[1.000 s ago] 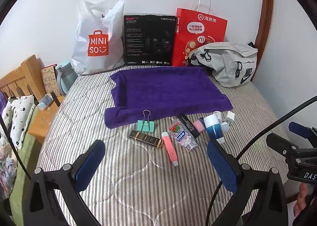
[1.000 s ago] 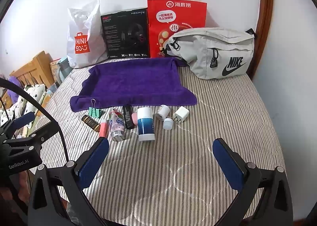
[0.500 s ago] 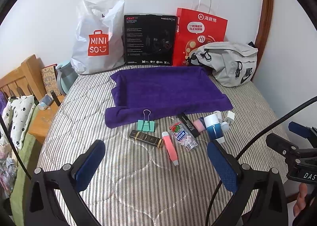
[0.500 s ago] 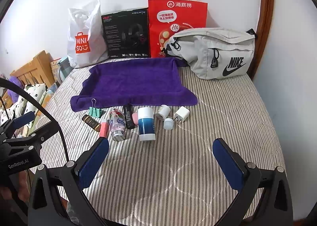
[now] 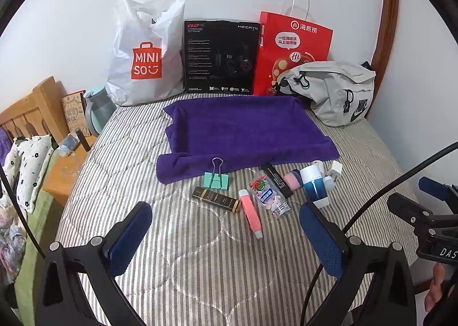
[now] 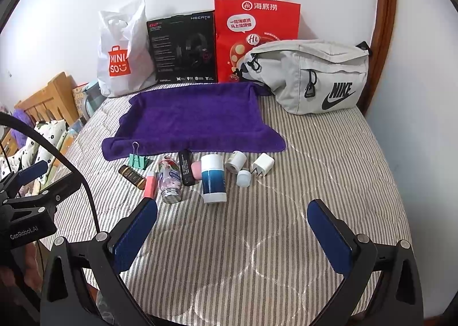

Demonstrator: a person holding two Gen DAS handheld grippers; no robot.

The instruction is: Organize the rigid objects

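Note:
A purple towel (image 5: pixel 243 131) (image 6: pixel 194 117) lies spread on the striped bed. Along its near edge sits a row of small items: a green binder clip (image 5: pixel 216 180) (image 6: pixel 138 160), a dark brown tube (image 5: pixel 216 199), a pink tube (image 5: pixel 250 213), a clear bottle (image 5: pixel 269 193) (image 6: pixel 169 178), a black stick (image 6: pixel 186 167), a blue-and-white container (image 6: pixel 213 178) (image 5: pixel 315 184), small white jars (image 6: pixel 236 161) and a white charger plug (image 6: pixel 263 164). My left gripper (image 5: pixel 226 228) hovers open in front of the row. Open too, my right gripper (image 6: pixel 232 228) hangs short of the container, holding nothing.
Against the wall stand a white Miniso bag (image 5: pixel 143 54), a black headset box (image 5: pixel 220 57), a red paper bag (image 5: pixel 289 51) and a grey Nike pouch (image 6: pixel 309 74). A wooden headboard (image 5: pixel 31 114) and nightstand (image 5: pixel 68 168) sit left of the bed.

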